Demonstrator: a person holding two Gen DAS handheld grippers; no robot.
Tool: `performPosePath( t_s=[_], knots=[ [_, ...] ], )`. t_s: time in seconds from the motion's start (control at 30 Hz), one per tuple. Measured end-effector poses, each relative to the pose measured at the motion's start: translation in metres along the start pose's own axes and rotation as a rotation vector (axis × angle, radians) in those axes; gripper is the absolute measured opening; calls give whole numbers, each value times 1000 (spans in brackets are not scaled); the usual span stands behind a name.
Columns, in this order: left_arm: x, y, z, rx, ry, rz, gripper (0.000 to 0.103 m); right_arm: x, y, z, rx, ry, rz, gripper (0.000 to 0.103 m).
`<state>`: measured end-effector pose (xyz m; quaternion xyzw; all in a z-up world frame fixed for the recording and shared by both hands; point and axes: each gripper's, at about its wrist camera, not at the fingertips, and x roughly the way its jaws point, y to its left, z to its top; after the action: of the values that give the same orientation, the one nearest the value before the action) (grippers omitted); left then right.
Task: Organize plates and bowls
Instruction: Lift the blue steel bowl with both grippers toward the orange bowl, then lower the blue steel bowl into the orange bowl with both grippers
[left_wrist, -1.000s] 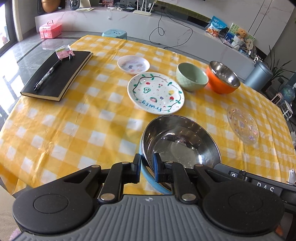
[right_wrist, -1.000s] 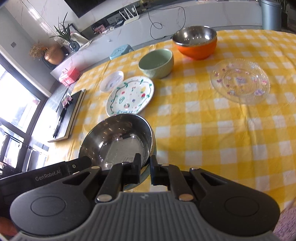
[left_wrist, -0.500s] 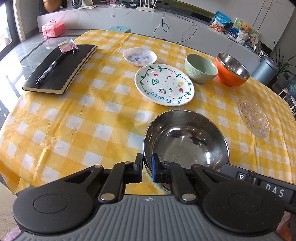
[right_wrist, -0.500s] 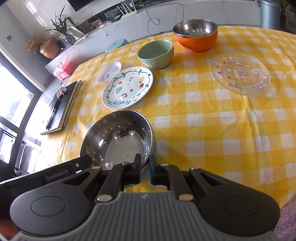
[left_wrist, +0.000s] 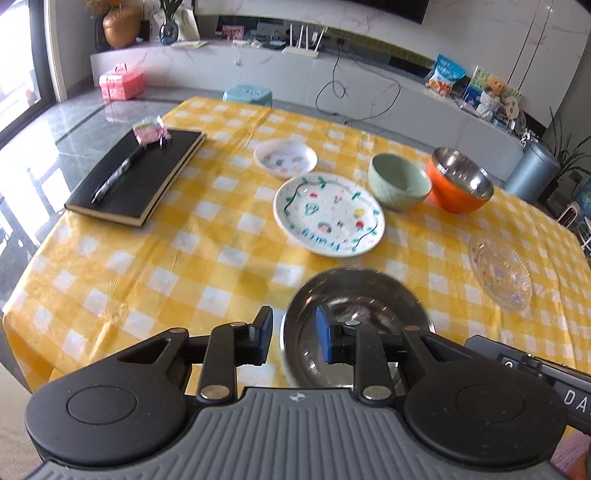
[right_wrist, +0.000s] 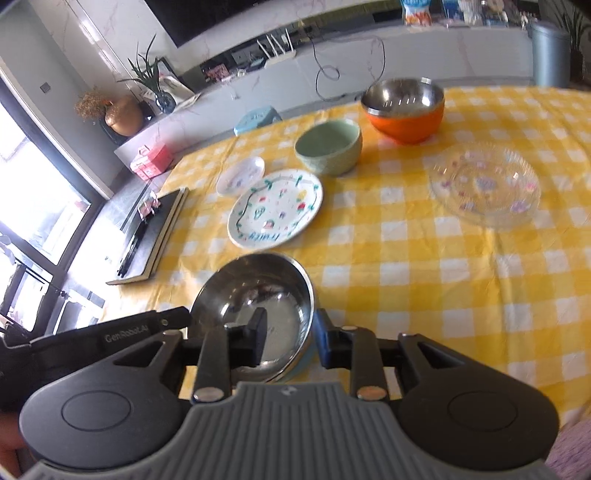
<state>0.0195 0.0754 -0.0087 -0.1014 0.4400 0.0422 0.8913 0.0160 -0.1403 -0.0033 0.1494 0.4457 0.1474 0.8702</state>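
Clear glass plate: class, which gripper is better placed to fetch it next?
Probably the right gripper: its jaws stand open, and the glass plate lies on its side, across the steel bowl from the left gripper.

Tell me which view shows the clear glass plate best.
The right wrist view. There the clear glass plate lies whole and large on the yellow checked cloth, its coloured pattern easy to make out. The left wrist view shows it too, but smaller, squeezed toward the right edge.
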Motion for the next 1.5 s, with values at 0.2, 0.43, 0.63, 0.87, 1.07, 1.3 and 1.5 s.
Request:
performPosePath(
  t_s=[0.2, 0.43, 0.63, 0.87, 1.07, 1.3, 1.5],
  knots=[
    [-12, -35, 23, 48, -48, -80, 35, -24, -26, 21, -5, -112, -62, 43],
    [-1, -86, 47, 136, -46, -128, 39, -28, -73, 51, 80, -159, -87, 46],
    [26, -117, 67, 184, 5, -167, 39, -13, -106, 81, 148, -168, -119, 46],
    [73, -139, 104, 137, 63, -225, 39, 21, -139, 124, 243, -169, -165, 46],
    [120, -153, 137, 108, 78, -218, 39, 60, -148, 168, 264, -145, -180, 46],
    [168, -172, 165, 134, 77, -189, 39, 119, -153, 203, 266, -93, -207, 46],
    [199, -188, 174, 172, 69, -161, 39, 146, -162, 214, 250, -58, -235, 44]
  ],
)
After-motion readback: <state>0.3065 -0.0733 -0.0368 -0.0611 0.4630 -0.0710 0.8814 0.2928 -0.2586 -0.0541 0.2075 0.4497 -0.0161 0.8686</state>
